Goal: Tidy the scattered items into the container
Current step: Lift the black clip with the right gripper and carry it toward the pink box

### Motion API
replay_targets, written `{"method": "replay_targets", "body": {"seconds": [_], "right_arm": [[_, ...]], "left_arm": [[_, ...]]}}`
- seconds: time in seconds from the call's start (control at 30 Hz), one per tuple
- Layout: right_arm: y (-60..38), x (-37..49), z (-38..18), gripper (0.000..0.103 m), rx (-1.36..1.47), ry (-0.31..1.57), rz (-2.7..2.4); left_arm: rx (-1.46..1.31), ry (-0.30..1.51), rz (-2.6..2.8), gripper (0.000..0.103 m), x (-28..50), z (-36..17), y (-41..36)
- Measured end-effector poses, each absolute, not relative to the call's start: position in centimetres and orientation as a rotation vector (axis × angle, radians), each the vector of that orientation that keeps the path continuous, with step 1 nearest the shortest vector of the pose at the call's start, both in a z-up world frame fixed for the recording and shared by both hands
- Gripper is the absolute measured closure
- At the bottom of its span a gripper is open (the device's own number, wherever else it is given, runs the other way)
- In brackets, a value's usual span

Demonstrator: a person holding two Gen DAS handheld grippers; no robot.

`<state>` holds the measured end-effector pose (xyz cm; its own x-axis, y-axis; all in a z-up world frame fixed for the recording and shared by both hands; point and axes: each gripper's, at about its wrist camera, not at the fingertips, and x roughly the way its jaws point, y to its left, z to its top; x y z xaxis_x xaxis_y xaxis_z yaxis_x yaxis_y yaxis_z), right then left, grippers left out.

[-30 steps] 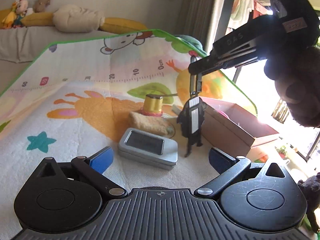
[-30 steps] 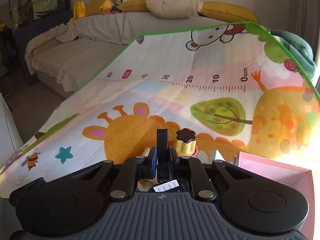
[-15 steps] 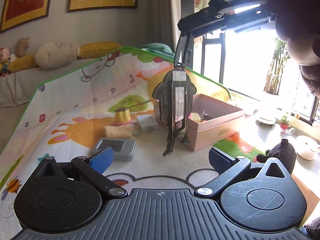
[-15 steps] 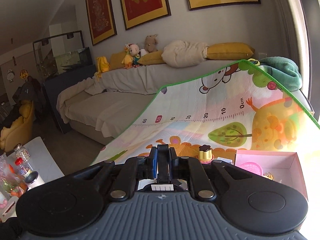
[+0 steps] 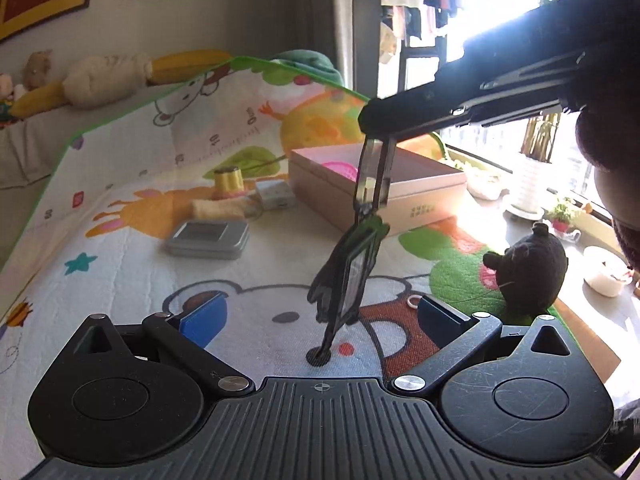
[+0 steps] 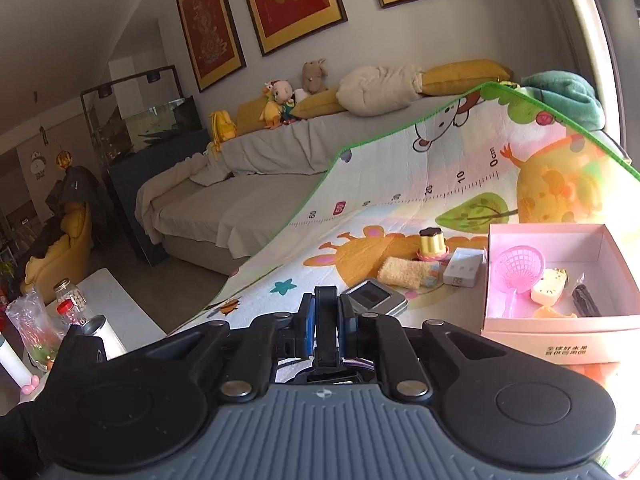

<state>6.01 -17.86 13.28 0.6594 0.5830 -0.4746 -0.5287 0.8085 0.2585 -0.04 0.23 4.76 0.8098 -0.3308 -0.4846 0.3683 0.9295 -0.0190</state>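
Left wrist: flat dark badge holder, pink cardboard box

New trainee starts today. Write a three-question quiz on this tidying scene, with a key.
1. True or false: the right gripper is shut on the strap of the dark card holder.
2. Which lies inside the pink box? A) silver tin B) pink scoop C) yellow towel
3. What state is the left gripper in?

Key: 1 true; 2 B; 3 open, holding nothing.
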Motion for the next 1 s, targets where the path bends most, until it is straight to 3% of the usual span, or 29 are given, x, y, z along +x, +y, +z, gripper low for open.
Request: {"method": "replay_targets", "body": {"seconds": [0.63, 1.0], "right_arm": [[-19.7, 2.8, 16.5, 0.092, 0.165, 0.542, 0.635], [-20.0, 2.3, 13.5, 0.092, 0.204, 0.628, 0.627]], "left_arm": [[0.126, 0.434, -0.440, 0.000, -2.0, 5.8, -1.1], [0.171, 0.464, -0.327, 0.000, -0.9, 4.9, 2.1]]}}
